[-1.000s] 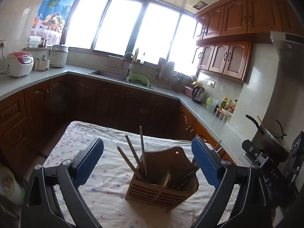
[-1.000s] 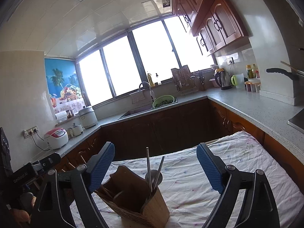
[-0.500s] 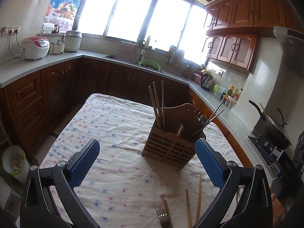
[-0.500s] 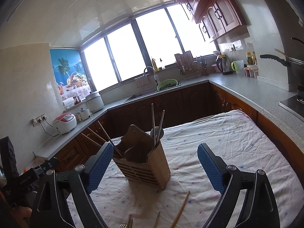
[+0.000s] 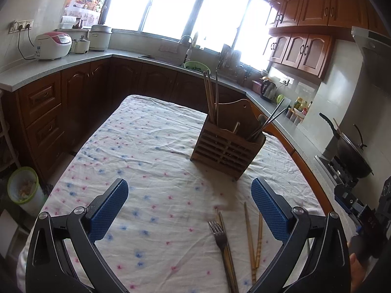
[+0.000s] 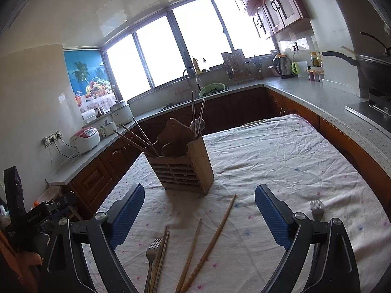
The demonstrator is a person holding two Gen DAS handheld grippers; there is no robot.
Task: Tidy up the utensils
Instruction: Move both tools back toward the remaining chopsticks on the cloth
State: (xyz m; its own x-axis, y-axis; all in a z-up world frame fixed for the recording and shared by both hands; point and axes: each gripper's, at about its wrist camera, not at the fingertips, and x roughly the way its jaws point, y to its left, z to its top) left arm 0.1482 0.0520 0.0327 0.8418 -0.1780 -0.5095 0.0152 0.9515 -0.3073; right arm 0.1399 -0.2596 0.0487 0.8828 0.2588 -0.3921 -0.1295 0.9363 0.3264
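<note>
On the floral tablecloth (image 5: 151, 146) a wooden utensil holder (image 5: 226, 151) stands upright, chopsticks poking up out of it. Nearer than it lie a fork (image 5: 221, 241) and loose chopsticks (image 5: 250, 236), long axes pointing roughly toward the holder. Since a second ago both cameras pulled back, so those came into view. Left gripper (image 5: 189, 210) and right gripper (image 6: 199, 217) hang wide apart, holding nothing.

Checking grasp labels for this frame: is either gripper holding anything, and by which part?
Nothing is held. The left gripper and right gripper are both open and empty above the tablecloth. The fork and loose chopsticks lie untouched.
</note>
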